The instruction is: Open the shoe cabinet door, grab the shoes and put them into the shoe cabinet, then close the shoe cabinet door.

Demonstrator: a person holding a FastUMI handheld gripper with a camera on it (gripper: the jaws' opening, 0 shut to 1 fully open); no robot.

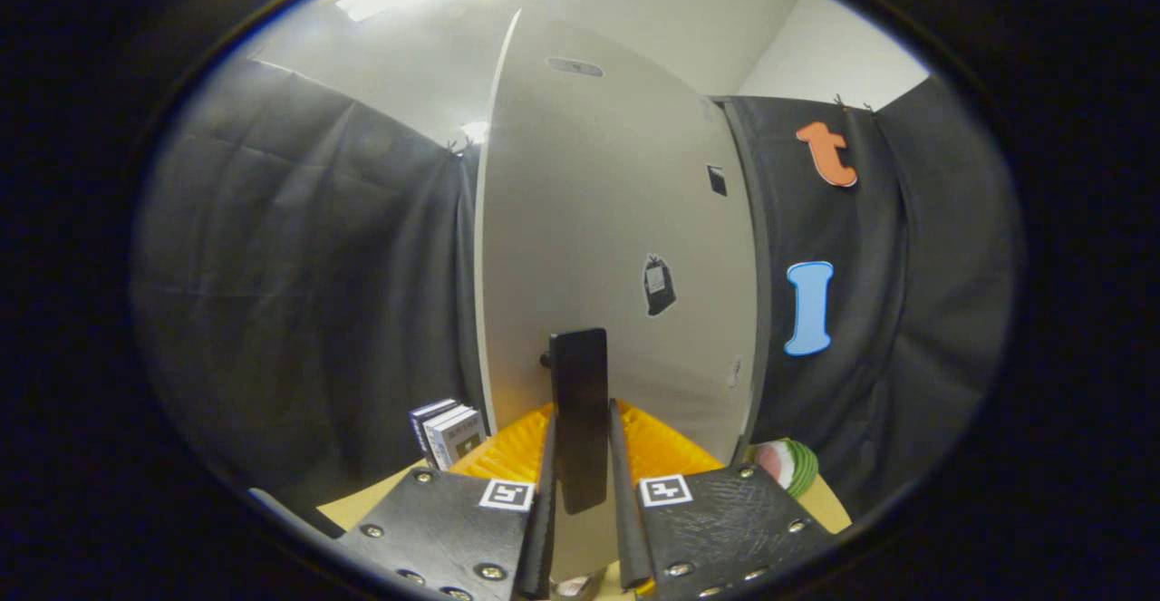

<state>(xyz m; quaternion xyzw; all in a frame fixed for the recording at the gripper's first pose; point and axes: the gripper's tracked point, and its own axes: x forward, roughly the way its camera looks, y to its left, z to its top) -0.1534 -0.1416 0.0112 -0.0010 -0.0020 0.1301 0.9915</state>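
A: Where's the handle [578,415]?
B: Upright between the gripper [580,492] fingers, which pinch it from both sides.
A: And the shoe cabinet door [616,238]?
B: Directly ahead, edge-on leftward; I'd judge the swing follows that hinge.

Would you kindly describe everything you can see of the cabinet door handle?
The door handle is a flat, dark, upright bar with rounded corners, matte like plastic or metal. A small stud at its upper left joins it to the pale cabinet door. It stands between the fingers of the gripper, which close against both its sides.
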